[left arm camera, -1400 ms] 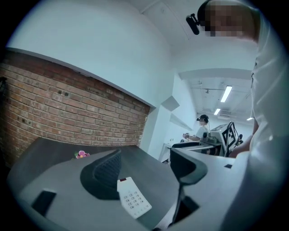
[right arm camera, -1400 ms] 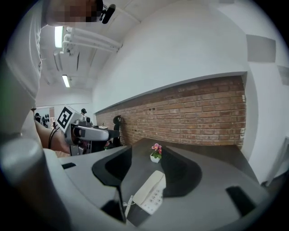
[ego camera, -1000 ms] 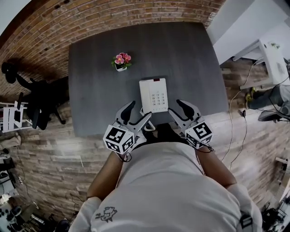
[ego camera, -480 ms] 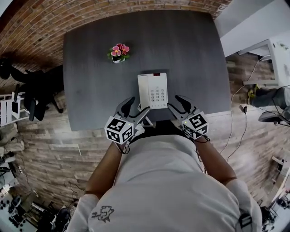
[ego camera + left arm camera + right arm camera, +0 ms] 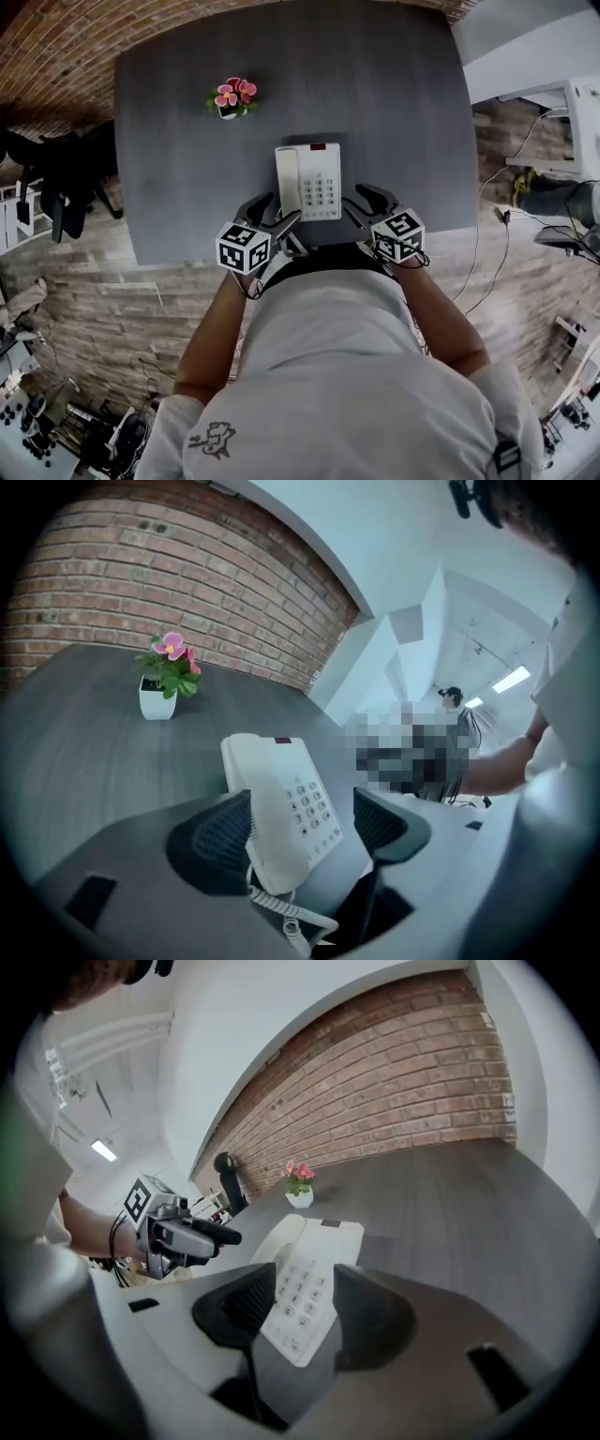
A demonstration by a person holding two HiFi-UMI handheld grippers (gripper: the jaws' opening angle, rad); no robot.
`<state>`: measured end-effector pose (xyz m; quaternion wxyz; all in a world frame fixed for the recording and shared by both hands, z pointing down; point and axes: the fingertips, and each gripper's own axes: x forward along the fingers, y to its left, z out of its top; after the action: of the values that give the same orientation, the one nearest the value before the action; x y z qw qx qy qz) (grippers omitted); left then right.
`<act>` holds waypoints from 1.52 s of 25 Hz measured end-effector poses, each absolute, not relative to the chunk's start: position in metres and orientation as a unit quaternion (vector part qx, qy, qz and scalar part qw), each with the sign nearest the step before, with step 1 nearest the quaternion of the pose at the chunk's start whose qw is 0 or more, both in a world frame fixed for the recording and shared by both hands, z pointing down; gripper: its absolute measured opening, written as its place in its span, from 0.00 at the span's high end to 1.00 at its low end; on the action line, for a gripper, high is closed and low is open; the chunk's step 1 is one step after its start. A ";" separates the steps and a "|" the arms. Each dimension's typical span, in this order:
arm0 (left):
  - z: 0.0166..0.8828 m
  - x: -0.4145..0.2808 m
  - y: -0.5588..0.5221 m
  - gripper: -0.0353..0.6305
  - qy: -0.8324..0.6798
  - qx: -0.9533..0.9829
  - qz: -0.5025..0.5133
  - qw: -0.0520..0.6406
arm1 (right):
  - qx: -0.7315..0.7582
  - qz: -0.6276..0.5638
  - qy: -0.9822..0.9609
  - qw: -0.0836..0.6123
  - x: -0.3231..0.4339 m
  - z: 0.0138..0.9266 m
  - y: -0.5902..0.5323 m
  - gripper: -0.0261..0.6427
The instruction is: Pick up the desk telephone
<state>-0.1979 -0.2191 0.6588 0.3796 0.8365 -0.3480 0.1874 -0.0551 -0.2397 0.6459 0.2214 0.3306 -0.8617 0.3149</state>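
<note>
A white desk telephone [image 5: 308, 181] with a keypad and its handset on the left lies on the dark grey table [image 5: 394, 112], close to the near edge. My left gripper [image 5: 272, 214] is open at the phone's near-left corner. My right gripper [image 5: 356, 203] is open at its near-right corner. In the left gripper view the telephone [image 5: 281, 799] shows between the spread jaws of the left gripper [image 5: 300, 832], its coiled cord [image 5: 281, 907] hanging at the near end. In the right gripper view the telephone [image 5: 309, 1274] lies just beyond the open right gripper [image 5: 305, 1314]. Neither holds anything.
A small white pot of pink flowers [image 5: 228, 98] stands on the table behind and left of the phone. A brick wall [image 5: 56, 47] runs along the far and left sides. A dark chair [image 5: 66, 173] stands left of the table; cables lie on the wooden floor at right.
Both grippers have moved forward to the phone's near corners. The phone has not moved on the table.
</note>
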 end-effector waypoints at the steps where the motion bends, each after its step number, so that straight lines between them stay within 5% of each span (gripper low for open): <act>1: 0.666 -0.200 -0.221 0.41 -0.351 0.832 0.188 0.385 | 0.325 0.324 -0.861 0.221 -0.055 0.652 -0.241 0.67; 17: 0.725 -0.205 -0.248 0.40 -0.323 0.818 0.185 0.438 | 0.272 0.392 -0.842 0.254 -0.055 0.725 -0.250 0.74; 38: 0.739 -0.193 -0.251 0.36 -0.263 0.811 0.105 0.511 | 0.192 0.491 -0.827 0.196 -0.069 0.742 -0.249 0.75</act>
<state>-0.1931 -0.2515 0.7387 0.5110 0.8114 -0.2633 0.1053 -0.0692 -0.2486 0.7417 0.1964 0.1923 -0.8268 0.4908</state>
